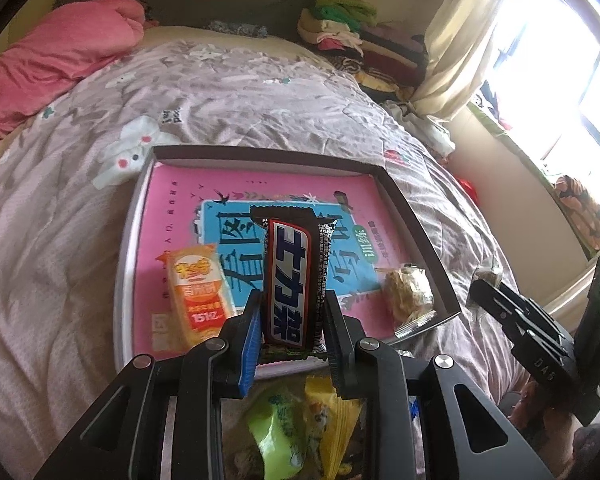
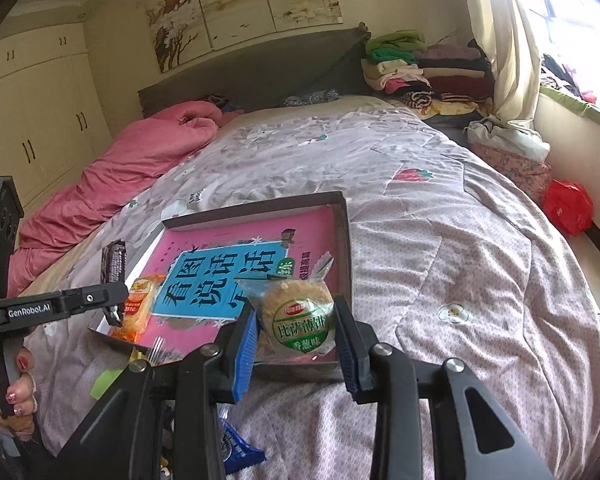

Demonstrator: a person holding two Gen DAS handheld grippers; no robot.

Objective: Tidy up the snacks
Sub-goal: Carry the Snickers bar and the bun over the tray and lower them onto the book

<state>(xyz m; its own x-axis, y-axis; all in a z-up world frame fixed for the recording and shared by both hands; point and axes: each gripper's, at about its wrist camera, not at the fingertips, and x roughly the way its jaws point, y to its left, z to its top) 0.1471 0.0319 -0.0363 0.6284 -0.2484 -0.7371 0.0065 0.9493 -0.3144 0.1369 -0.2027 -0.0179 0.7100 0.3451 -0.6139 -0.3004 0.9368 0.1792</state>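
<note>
Left tool clamped on chocolate bar, above the tray; right tool gripping round cracker pack (tray's near corner).

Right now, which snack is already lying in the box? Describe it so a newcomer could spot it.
On the bed lies a shallow box lined with a pink-and-blue book cover. Near its left wall rests the orange packet, the only snack there that neither tongs hold. The dark chocolate bar and the round cracker pack are both gripped.
</note>
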